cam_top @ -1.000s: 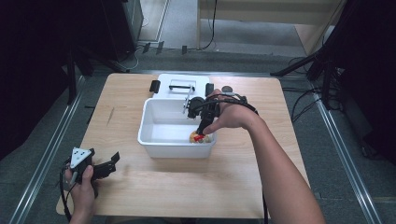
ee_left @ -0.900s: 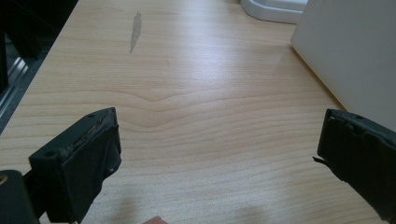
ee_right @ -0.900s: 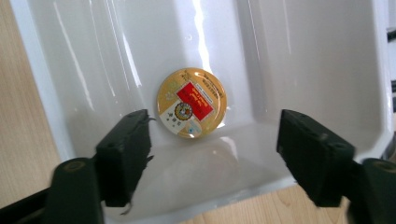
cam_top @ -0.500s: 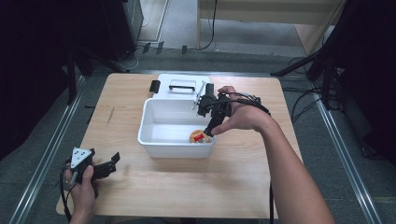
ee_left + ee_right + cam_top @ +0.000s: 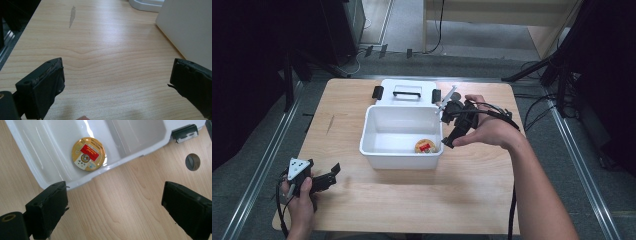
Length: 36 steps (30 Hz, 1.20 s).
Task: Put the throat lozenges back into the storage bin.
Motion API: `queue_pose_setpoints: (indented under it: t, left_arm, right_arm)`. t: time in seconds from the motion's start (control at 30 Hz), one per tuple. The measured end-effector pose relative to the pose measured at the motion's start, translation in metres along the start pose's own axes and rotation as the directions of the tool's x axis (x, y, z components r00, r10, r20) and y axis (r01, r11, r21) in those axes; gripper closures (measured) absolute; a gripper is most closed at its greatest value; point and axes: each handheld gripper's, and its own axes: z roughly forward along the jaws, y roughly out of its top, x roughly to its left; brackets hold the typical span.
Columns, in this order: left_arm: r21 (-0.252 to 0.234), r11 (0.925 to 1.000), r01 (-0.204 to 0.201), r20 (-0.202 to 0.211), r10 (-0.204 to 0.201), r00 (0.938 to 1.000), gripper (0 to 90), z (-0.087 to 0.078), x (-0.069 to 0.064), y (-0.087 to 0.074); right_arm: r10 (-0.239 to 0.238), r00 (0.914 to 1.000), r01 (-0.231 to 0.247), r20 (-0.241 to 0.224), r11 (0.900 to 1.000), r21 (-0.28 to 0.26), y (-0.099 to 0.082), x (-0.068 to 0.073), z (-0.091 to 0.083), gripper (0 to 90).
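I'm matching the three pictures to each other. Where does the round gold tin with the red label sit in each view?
High view: the round gold tin lies inside the white bin, at its near right corner.
Left gripper view: the tin is not in it; the bin's outer wall is at upper right.
Right gripper view: the tin is upper centre, on the bin floor.
Shared landmark: the white bin.

Both forearms are bare, no sleeves showing. The left gripper (image 5: 319,182) is black, with a grey three-cornered plate on top marked by small dark dots, and a black cable looping from it. The right gripper (image 5: 447,141) is black too, with thin black cables trailing over the hand. Each has two blocky black jaws with worn padded faces.
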Motion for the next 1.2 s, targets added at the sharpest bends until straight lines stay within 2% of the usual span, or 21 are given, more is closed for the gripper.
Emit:
queue_pose_setpoints:
  t: [0.23,0.4,0.6,0.7,0.8,0.93,0.97,1.1,1.2]
  left_arm:
    - [0.003,1.0,-0.003,0.0,0.003,1.0,0.0,0.0,0.0,0.0]
    - [0.002,1.0,-0.002,0.0,0.002,1.0,0.0,0.0,0.0,0.0]
    - [0.001,1.0,-0.002,-0.001,0.002,1.0,0.0,0.0,0.0,0.0]
    - [0.002,1.0,-0.003,-0.002,0.003,1.0,0.0,0.0,0.0,0.0]
    - [0.002,1.0,-0.003,-0.002,0.003,1.0,0.0,0.0,0.0,0.0]
    - [0.001,1.0,-0.002,-0.002,0.002,1.0,0.0,0.0,0.0,0.0]
    - [0.001,1.0,-0.002,-0.002,0.002,1.0,0.0,0.0,0.0,0.0]
    - [0.001,1.0,-0.002,-0.002,0.002,1.0,0.0,0.0,0.0,0.0]
    - [0.001,1.0,-0.001,-0.002,0.001,1.0,0.0,0.0,0.0,0.0]
  right_arm:
    - [0.072,0.9971,-0.07,0.025,0.9957,-0.06,-0.023,-0.006,-0.003,6.0]
    - [0.149,0.9879,-0.143,0.043,0.9825,-0.12,-0.042,-0.008,-0.002,5.6]
    - [0.269,0.9614,-0.254,0.057,0.9485,-0.189,-0.067,-0.013,0.005,3.8]
    - [0.319,0.9465,-0.3,0.049,0.926,-0.229,-0.079,-0.015,0.008,1.9]
    - [0.347,0.9364,-0.325,0.051,0.9119,-0.251,-0.091,-0.014,0.014,0.0]
    - [0.375,0.9234,-0.341,0.08,0.8976,-0.279,-0.105,-0.01,0.024,0.0]
    - [0.397,0.9143,-0.36,0.079,0.886,-0.292,-0.109,-0.008,0.026,0.0]
    - [0.433,0.8976,-0.385,0.082,0.8613,-0.331,-0.124,-0.005,0.032,0.0]
    - [0.445,0.892,-0.396,0.082,0.8558,-0.333,-0.134,-0.001,0.039,0.0]
